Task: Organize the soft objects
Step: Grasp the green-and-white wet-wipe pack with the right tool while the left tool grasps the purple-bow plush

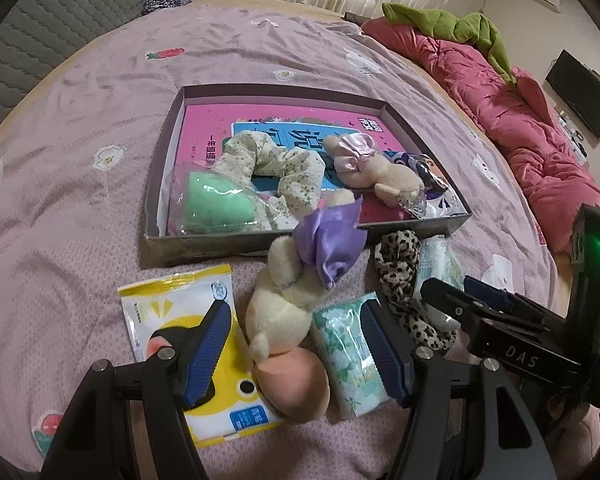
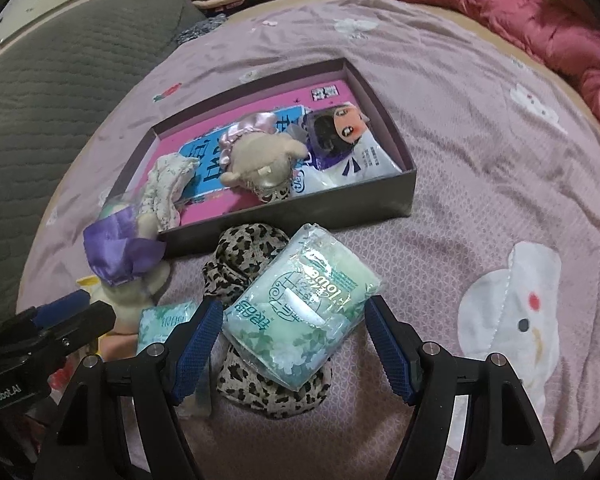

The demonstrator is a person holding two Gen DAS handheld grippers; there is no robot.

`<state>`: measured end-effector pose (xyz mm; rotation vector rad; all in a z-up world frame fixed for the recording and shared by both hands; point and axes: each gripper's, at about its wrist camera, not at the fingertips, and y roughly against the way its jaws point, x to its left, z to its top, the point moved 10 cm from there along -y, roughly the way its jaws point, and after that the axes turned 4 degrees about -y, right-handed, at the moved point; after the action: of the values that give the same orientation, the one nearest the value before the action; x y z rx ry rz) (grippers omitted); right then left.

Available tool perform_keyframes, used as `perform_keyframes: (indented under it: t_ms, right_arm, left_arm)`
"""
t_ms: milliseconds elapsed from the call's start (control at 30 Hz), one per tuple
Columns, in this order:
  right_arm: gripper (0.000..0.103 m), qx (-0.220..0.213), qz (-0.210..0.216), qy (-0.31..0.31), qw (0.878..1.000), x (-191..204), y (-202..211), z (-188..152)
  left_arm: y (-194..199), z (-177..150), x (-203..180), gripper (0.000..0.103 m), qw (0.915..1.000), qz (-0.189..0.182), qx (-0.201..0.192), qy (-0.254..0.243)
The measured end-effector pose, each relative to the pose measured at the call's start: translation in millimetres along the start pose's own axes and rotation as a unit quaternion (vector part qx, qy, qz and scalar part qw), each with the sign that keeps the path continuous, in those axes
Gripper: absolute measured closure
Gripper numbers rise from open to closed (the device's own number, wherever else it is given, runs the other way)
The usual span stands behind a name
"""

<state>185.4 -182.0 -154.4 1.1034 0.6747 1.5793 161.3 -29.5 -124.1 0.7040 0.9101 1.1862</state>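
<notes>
Left wrist view: left gripper is hovering spread wide around the cream plush toy with purple bow, not pinching yet. Right gripper is also gaping, straddling the green tissue pack lying on the leopard scrunchie. Box on the bed, far side, is already holding a floral scrunchie, green sponge, second plush and an anime-print pack. Roughly half done, judging. Yellow packet and small tissue pack are waiting outside, near side.
</notes>
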Motion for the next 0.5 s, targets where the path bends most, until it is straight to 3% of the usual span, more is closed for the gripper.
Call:
perform_keyframes:
  t_ms: [500]
  right_arm:
    - [0.031, 0.001, 0.043, -0.034, 0.999, -8, -6, 6]
  left_arm:
    - [-22, 10, -1, 0.036, 0.9999, 0.004, 0.008, -0.008]
